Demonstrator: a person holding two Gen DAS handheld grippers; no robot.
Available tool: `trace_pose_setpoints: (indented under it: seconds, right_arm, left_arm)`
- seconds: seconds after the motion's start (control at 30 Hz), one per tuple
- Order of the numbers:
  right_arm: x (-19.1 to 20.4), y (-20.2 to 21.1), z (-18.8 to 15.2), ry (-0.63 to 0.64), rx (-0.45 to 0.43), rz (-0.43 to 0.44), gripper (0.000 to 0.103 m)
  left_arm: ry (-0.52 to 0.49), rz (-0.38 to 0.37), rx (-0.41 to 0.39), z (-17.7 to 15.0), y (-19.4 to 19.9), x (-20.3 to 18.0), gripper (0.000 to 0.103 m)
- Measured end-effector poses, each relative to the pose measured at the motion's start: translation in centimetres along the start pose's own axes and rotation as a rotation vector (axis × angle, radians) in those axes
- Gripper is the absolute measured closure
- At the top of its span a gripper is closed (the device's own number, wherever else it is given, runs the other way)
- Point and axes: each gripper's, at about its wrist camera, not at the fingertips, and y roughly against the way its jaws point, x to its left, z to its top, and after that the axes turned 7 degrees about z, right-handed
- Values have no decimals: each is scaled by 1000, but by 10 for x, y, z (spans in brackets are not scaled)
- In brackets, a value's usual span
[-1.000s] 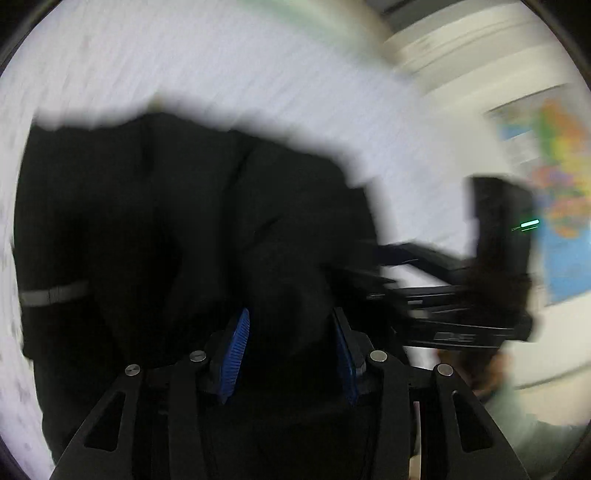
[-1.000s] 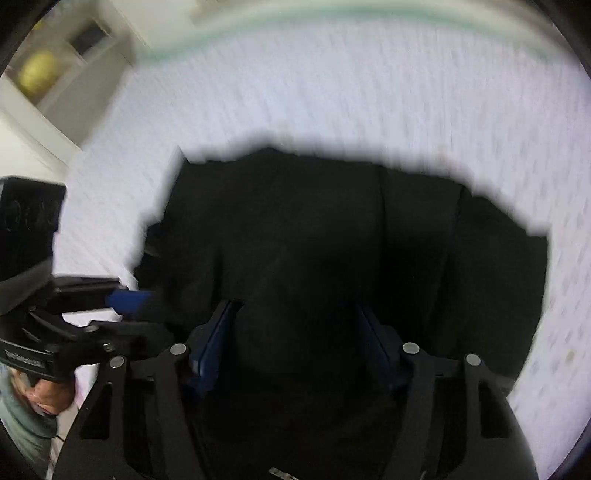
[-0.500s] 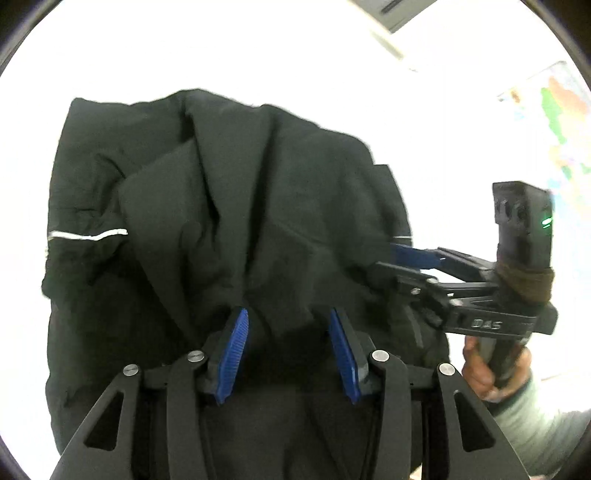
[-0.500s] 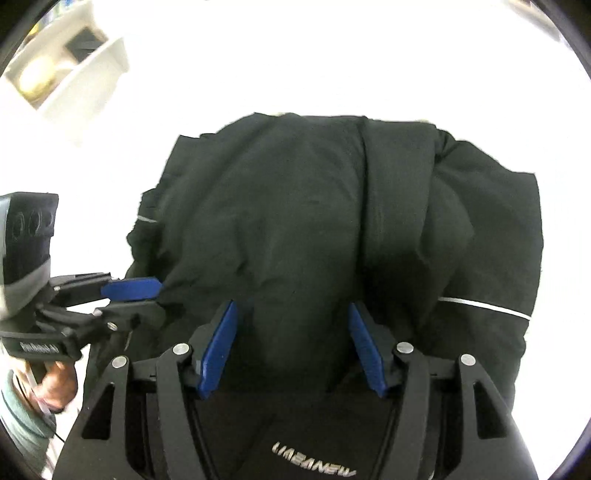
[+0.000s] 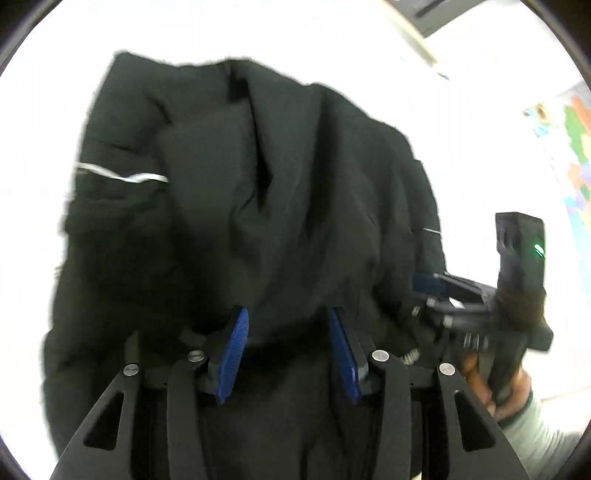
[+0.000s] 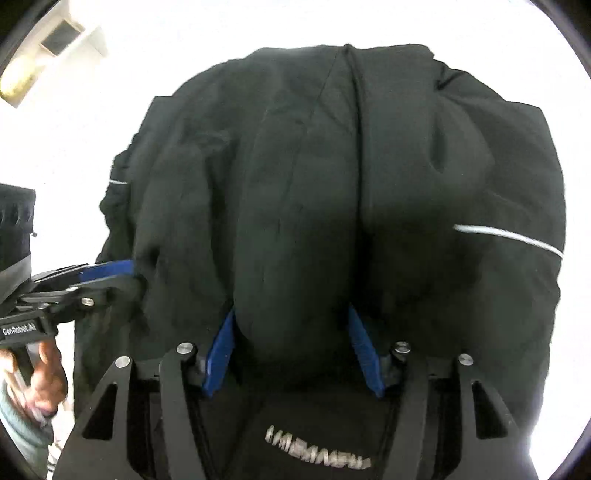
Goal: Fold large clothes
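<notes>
A: What does each tool hold?

B: The left tool (image 5: 286, 345), low in the frame's centre, has its blue pads (image 5: 232, 356) pinching a bunched edge of the black garment (image 5: 258, 192). The right tool (image 6: 291, 350) is likewise clenched on a thick fold of the same cloth.

A: Where is the garment?

B: It fills the middle of both views and spreads away from the tools over a glaring white bench (image 5: 258, 33).

A: How far along is the fold?

B: Partly, I judge: layers are doubled and lumpy, with a white stripe (image 6: 509, 236) at right. Flattening and further folds remain.

A: Anything unclear?

B: The bench is washed out, the printed lettering (image 6: 317, 456) is unreadable, and the garment's near edge is hidden under the tools.
</notes>
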Motion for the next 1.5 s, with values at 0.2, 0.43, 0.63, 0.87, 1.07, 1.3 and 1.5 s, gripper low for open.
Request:
trace_pose_setpoints:
  seconds: [0.2, 0.43, 0.63, 0.87, 1.07, 1.3, 1.5]
  right_arm:
    - [-10, 62, -44, 9, -44, -45, 39]
    - [-47, 92, -99, -88, -12, -144, 39]
    - [-86, 121, -151, -184, 5, -197, 39]
    - [-135, 139, -216, -374, 22, -133, 39]
    - [-141, 119, -240, -423, 46, 31, 57]
    - [-106, 147, -231, -319, -39, 186, 58]
    - [-103, 107, -264, -326, 144, 123, 57]
  left_arm:
    - [104, 44, -71, -62, 93, 69, 41]
    - [275, 33, 47, -154, 108, 137, 40]
    - [391, 1, 118, -189, 64, 155, 40]
    - [385, -44, 160, -196, 48, 143, 40]
    - [302, -137, 162, -182, 54, 110, 40]
    - [280, -427, 54, -163, 73, 73, 40]
    - [301, -245, 233, -203, 29, 66, 40]
